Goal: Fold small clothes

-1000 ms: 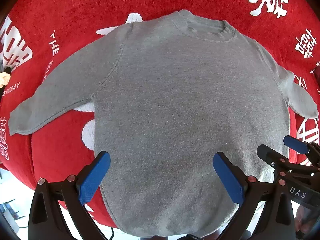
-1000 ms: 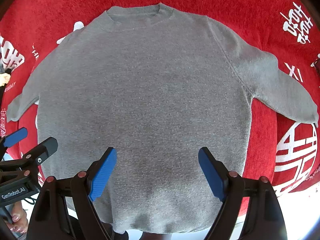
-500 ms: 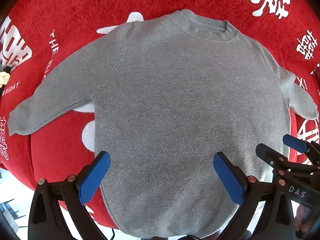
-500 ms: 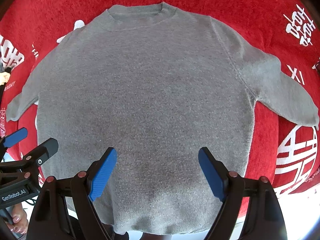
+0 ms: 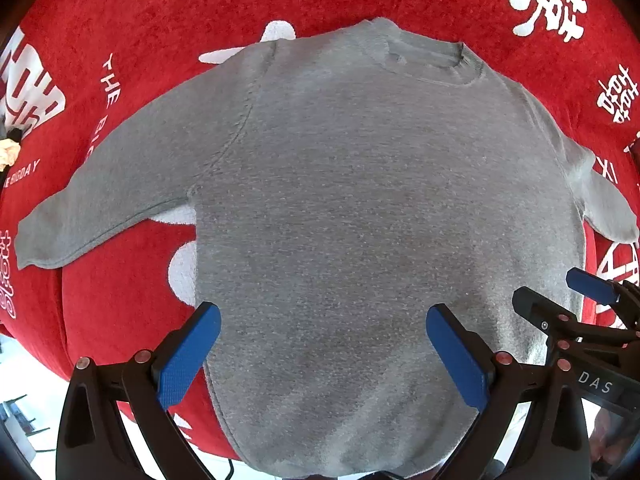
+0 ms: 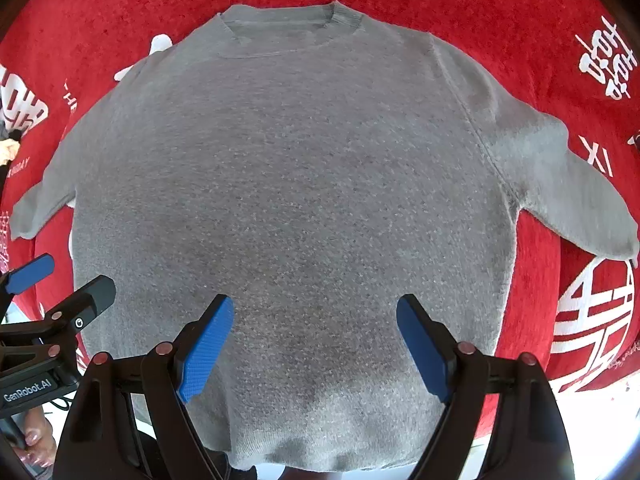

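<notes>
Sweater (image 5: 360,208) lies flat, hem at the red surface's (image 5: 120,300) near edge. Left tool (image 5: 320,354) and right tool (image 6: 316,344) hover wide open, empty

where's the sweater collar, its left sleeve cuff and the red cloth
sweater collar (image 6: 280,30), right wrist view, on the ribbed neck band
left sleeve cuff (image 5: 38,246), left wrist view, on the sleeve's end
red cloth (image 5: 160,8), left wrist view, on a bare patch above the sweater
</notes>
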Demonstrator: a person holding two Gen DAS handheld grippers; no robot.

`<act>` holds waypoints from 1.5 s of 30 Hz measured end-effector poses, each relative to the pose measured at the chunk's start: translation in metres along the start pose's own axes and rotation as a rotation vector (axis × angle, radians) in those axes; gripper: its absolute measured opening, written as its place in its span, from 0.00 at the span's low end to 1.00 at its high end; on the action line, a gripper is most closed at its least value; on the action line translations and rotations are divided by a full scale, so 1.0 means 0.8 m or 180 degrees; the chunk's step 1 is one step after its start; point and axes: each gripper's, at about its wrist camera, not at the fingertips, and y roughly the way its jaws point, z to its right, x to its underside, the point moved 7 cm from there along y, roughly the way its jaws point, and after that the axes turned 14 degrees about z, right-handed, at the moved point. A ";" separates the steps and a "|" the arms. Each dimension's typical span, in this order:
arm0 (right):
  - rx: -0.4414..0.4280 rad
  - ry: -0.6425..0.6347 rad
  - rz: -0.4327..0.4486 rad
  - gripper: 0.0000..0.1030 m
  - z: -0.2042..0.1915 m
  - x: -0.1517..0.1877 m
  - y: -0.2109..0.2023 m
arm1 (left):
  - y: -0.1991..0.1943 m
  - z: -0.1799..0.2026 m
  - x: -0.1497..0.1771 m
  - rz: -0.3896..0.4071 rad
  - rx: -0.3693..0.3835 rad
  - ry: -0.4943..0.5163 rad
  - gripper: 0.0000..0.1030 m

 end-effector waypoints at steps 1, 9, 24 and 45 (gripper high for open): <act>0.0000 0.0000 0.0001 0.84 -0.002 0.001 0.001 | 0.000 -0.002 0.000 0.0003 -0.0004 -0.0008 1.00; -0.0022 -0.0030 -0.0005 0.84 -0.013 -0.001 0.007 | 0.001 -0.010 0.000 0.0011 -0.0015 -0.0052 1.00; -0.0037 -0.0037 -0.0016 0.84 -0.019 -0.001 0.009 | 0.002 -0.019 0.001 0.0023 0.0144 -0.0258 1.00; -0.0547 -0.0608 0.0125 0.84 -0.176 -0.019 0.019 | 0.031 -0.437 0.047 0.0719 0.0185 -0.2836 1.00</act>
